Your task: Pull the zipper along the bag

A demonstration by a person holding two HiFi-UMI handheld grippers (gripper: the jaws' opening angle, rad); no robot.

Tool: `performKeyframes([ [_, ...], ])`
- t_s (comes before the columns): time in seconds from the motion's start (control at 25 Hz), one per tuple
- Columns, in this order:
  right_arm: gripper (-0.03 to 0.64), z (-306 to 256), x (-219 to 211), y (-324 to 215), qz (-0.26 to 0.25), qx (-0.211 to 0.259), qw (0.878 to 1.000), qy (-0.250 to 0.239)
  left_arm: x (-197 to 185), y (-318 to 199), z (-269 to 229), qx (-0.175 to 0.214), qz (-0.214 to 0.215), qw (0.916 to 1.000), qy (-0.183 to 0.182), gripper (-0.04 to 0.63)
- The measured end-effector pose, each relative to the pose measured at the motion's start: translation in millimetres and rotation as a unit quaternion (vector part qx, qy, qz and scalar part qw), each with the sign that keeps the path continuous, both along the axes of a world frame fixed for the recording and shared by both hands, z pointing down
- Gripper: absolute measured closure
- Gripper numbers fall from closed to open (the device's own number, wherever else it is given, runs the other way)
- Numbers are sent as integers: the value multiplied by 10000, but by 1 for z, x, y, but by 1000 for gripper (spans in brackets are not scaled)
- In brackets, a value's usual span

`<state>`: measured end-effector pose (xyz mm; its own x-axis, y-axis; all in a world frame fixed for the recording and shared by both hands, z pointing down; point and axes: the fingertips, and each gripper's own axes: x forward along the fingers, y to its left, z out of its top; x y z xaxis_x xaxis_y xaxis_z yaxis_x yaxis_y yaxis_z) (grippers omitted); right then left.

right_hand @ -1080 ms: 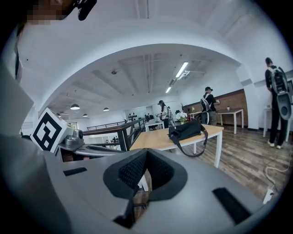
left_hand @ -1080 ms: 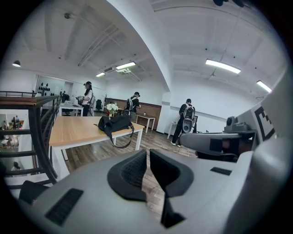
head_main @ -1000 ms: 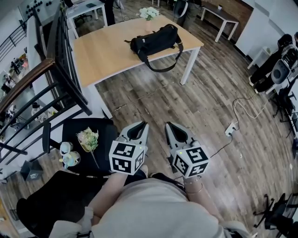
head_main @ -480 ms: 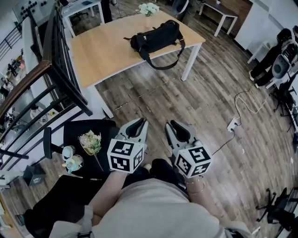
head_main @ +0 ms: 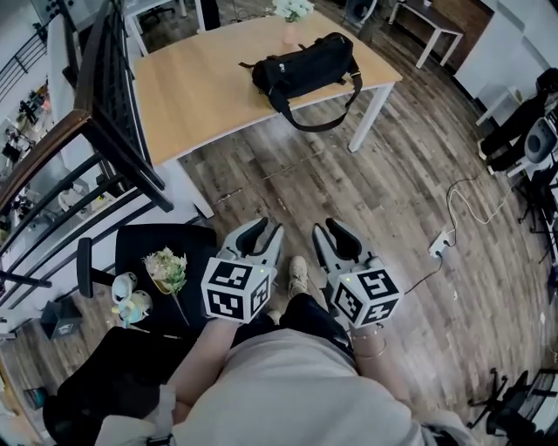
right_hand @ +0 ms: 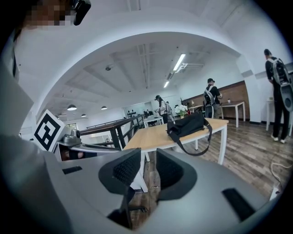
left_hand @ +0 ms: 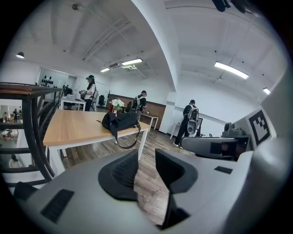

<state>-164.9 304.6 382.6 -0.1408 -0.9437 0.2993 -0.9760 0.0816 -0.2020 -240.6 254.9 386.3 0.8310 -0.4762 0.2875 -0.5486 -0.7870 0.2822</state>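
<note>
A black duffel bag (head_main: 305, 61) with a loop strap hanging over the edge lies on a light wooden table (head_main: 200, 96), far ahead of both grippers. It also shows in the left gripper view as the bag (left_hand: 120, 121) and in the right gripper view as the bag (right_hand: 187, 125). My left gripper (head_main: 261, 233) and right gripper (head_main: 333, 232) are held side by side in front of my body, above the wood floor. Both have just been opening, and their jaws stand apart with nothing between them. The zipper is too far off to make out.
A black stair railing (head_main: 113, 131) runs along the left. A black chair (head_main: 166, 239) beside me carries flowers and cups. A power strip (head_main: 438, 244) with its cable lies on the floor at right. People (left_hand: 188, 123) stand in the background. A flower vase (head_main: 292, 10) stands behind the bag.
I have stepped closer to the table, so the bag sits a little nearer and more to the right. Both grippers' jaws have parted. A shoe now shows between the grippers.
</note>
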Motion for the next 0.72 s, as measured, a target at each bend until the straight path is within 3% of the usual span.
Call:
performKeyframes([
  [0.28, 509, -3, 53, -70, -277, 49, 9996, 41, 51, -65, -4, 90, -211, 9997, -31, 469],
  [0.72, 509, -10, 127, -164, -883, 159, 9959, -101, 142, -142, -7, -114, -357, 9993, 92, 471],
])
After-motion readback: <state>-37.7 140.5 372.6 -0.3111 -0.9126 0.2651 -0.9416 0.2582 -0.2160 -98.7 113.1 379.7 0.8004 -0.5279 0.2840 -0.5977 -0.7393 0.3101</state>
